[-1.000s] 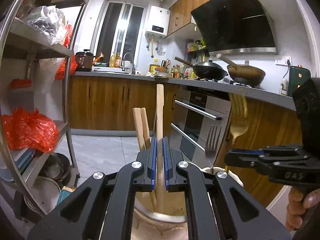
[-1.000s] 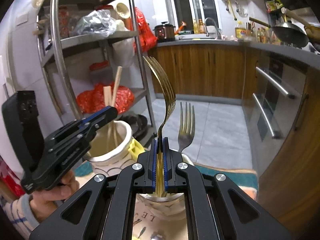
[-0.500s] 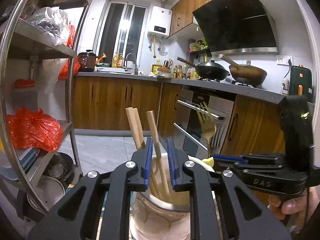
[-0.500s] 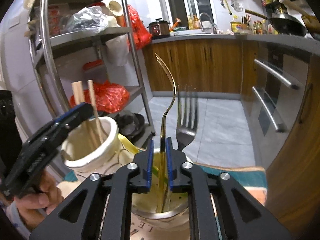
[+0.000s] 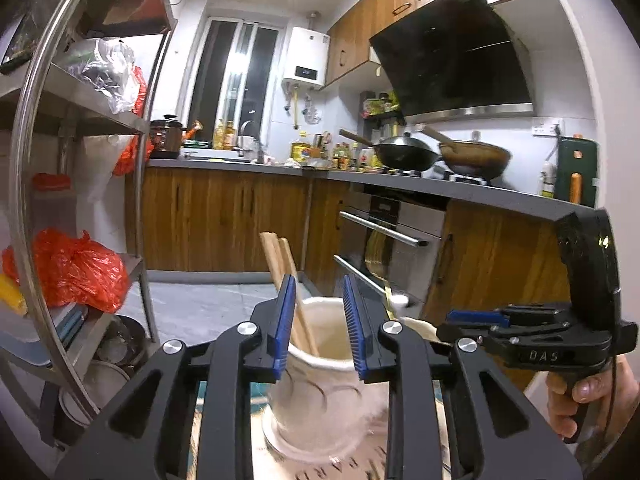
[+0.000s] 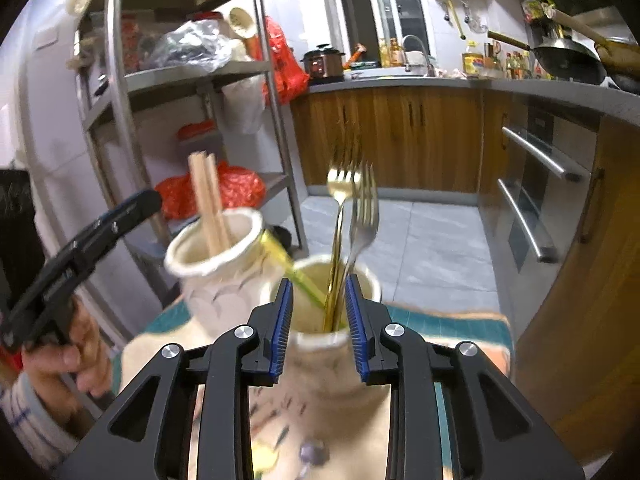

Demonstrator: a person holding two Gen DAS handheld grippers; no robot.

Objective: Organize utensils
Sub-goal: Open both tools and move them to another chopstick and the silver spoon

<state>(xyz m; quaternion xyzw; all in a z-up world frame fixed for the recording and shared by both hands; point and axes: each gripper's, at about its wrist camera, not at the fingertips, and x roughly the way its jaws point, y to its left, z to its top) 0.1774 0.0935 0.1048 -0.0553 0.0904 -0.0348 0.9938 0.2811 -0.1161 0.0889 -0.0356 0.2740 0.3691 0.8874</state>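
My left gripper (image 5: 319,326) is open and empty, just above a white ceramic jar (image 5: 320,392) that holds wooden chopsticks (image 5: 286,276). My right gripper (image 6: 319,326) is open and empty over a second white jar (image 6: 336,364) in which a gold fork (image 6: 340,216) and a silver fork (image 6: 366,216) stand upright. In the right wrist view the chopstick jar (image 6: 224,276) stands to the left with the left gripper (image 6: 80,244) beside it. In the left wrist view the right gripper (image 5: 528,336) is at the right.
A metal shelf rack (image 5: 80,208) with red bags stands on the left. Wooden cabinets and an oven (image 5: 384,248) lie ahead. The jars stand on a patterned cloth (image 6: 440,332). A yellow-green utensil (image 6: 292,268) leans between the jars.
Both grippers have opened and pulled back. The chopstick now stands free in the left jar and the gold fork free in the right jar.
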